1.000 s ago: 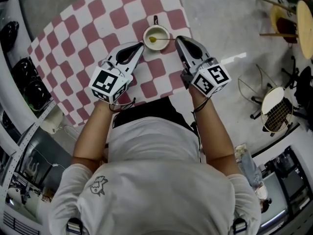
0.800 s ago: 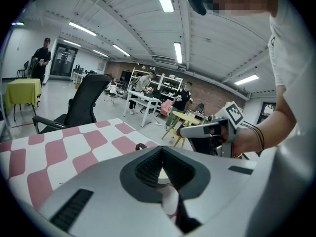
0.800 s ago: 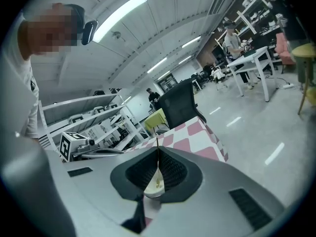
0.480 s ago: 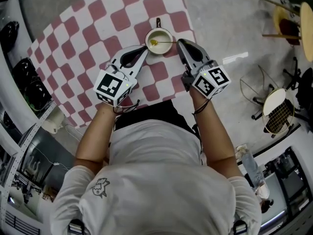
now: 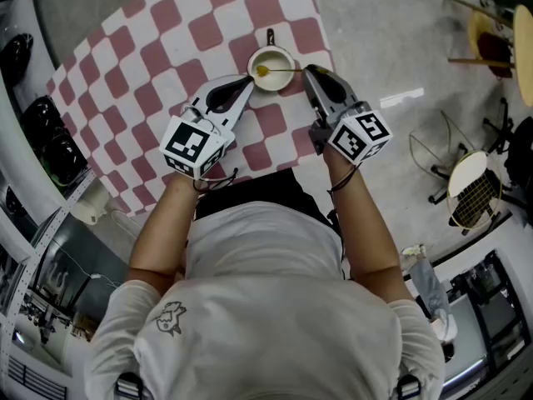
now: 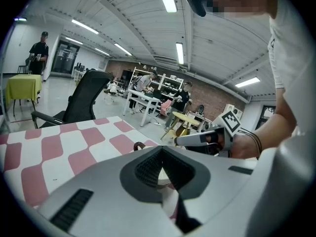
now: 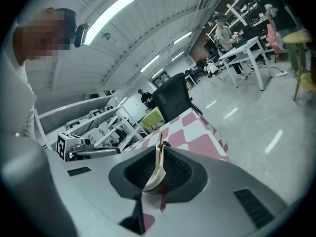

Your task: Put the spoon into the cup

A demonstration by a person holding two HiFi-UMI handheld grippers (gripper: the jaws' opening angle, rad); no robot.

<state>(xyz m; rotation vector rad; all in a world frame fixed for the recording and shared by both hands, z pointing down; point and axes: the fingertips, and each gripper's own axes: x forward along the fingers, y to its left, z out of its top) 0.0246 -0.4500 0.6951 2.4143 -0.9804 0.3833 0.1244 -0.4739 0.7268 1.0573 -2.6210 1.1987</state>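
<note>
A cream cup (image 5: 271,60) with a dark handle stands near the right edge of the checked table (image 5: 158,57). My right gripper (image 5: 306,69) is shut on the thin handle of the spoon (image 5: 281,70). The spoon's yellow bowl lies over the cup's near rim. In the right gripper view the spoon (image 7: 159,154) runs out between the closed jaws of the right gripper (image 7: 160,147). My left gripper (image 5: 246,81) is shut and empty, its tip just left of the cup. In the left gripper view the cup (image 6: 163,176) shows through the jaw opening of the left gripper (image 6: 160,148).
The table's edge runs just right of the cup, with grey floor beyond. A wire-seat chair (image 5: 469,186) and a yellow stool (image 5: 485,33) stand on the floor at the right. Shelving with dark objects (image 5: 46,132) lines the left side.
My left gripper has edged slightly closer to the cup. The right gripper, still holding the spoon over the cup, has hardly moved.
</note>
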